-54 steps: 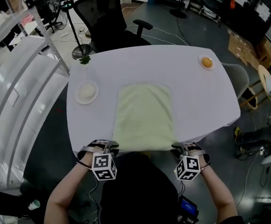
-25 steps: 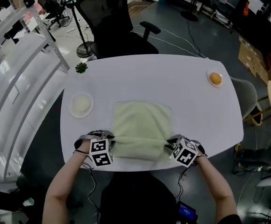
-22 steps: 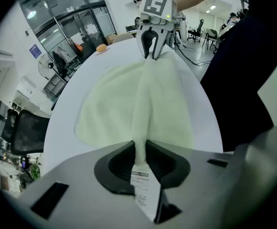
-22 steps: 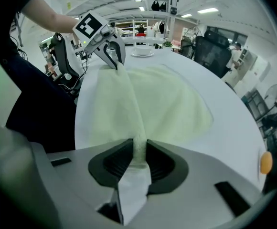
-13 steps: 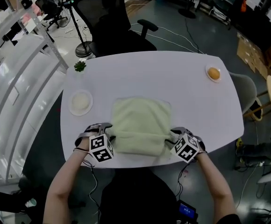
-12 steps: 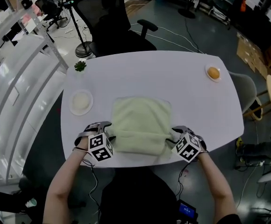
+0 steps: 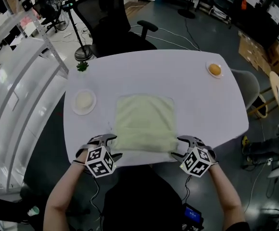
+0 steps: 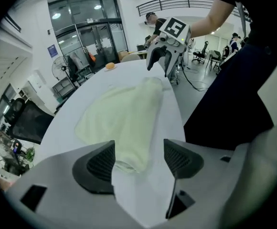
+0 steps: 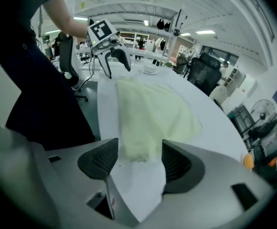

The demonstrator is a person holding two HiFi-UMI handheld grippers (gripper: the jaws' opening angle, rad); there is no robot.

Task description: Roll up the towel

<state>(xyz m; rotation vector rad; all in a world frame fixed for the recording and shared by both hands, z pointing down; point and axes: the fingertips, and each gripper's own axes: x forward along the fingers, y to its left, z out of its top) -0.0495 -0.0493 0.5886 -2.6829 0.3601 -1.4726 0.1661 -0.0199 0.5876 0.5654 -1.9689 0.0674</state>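
A pale yellow-green towel [image 7: 144, 121] lies flat on the white table [image 7: 202, 105], its near end doubled over into a thick fold. My left gripper [image 7: 107, 144] hovers at the fold's left corner and my right gripper [image 7: 180, 147] at its right corner. Both have just been opening their jaws and now stand open. In the left gripper view the towel [image 8: 124, 118] ends between the wide pads of the left gripper [image 8: 138, 157], which do not press on it; the right gripper [image 8: 165, 61] shows beyond. In the right gripper view, the towel [image 9: 150, 111] likewise lies loose between the pads of the right gripper [image 9: 139, 157].
A small white dish [image 7: 84, 101] sits left of the towel. An orange on a saucer [image 7: 214, 70] is at the far right and a green sprig [image 7: 83, 66] at the far left corner. A black office chair [image 7: 111, 28] stands behind the table.
Both grippers have let go of the towel's folded end, opened wide and drawn back toward the table's near edge. The fold stays lying on the towel.
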